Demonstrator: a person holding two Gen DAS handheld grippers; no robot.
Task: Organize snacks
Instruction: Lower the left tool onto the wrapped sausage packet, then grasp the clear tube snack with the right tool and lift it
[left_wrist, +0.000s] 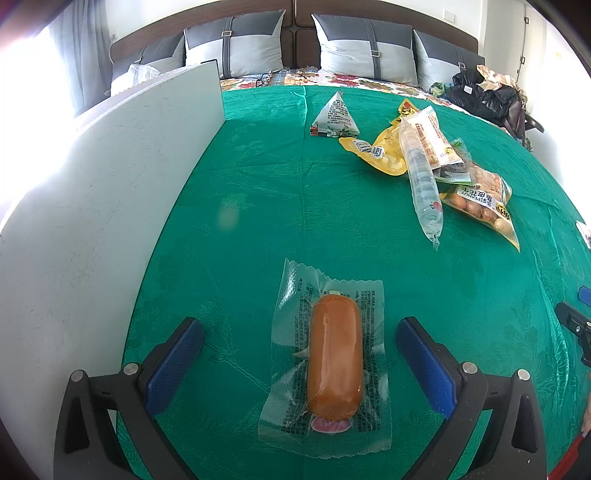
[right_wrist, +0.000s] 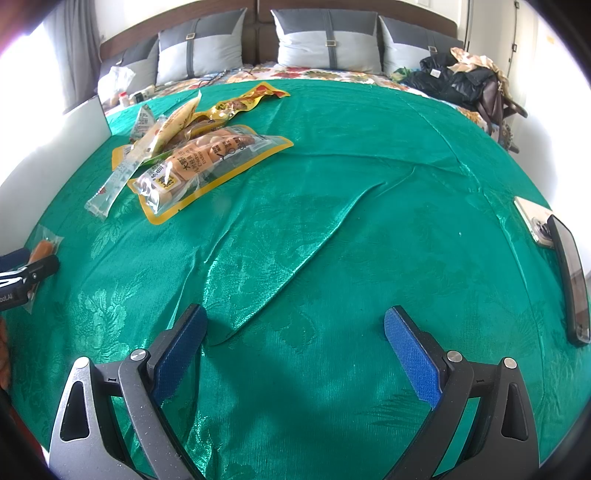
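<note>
A vacuum-packed orange sausage (left_wrist: 334, 363) lies flat on the green cloth (left_wrist: 258, 206), between the wide-open fingers of my left gripper (left_wrist: 300, 341), which do not touch it. Farther right is a pile of snacks: a triangular white pack (left_wrist: 335, 117), a yellow pouch (left_wrist: 384, 155), a long clear tube pack (left_wrist: 423, 181) and a peanut bag (left_wrist: 480, 201). My right gripper (right_wrist: 295, 328) is open and empty over bare cloth (right_wrist: 332, 221). The same pile (right_wrist: 192, 155) shows at the right wrist view's upper left, the sausage (right_wrist: 42, 249) at far left.
A white board (left_wrist: 103, 192) stands along the left edge of the cloth. A phone (right_wrist: 533, 223) and a dark mirror-like slab (right_wrist: 572, 277) lie at the right edge. Grey pillows (left_wrist: 364, 48) and a dark pile of clothes (left_wrist: 487, 92) are at the back.
</note>
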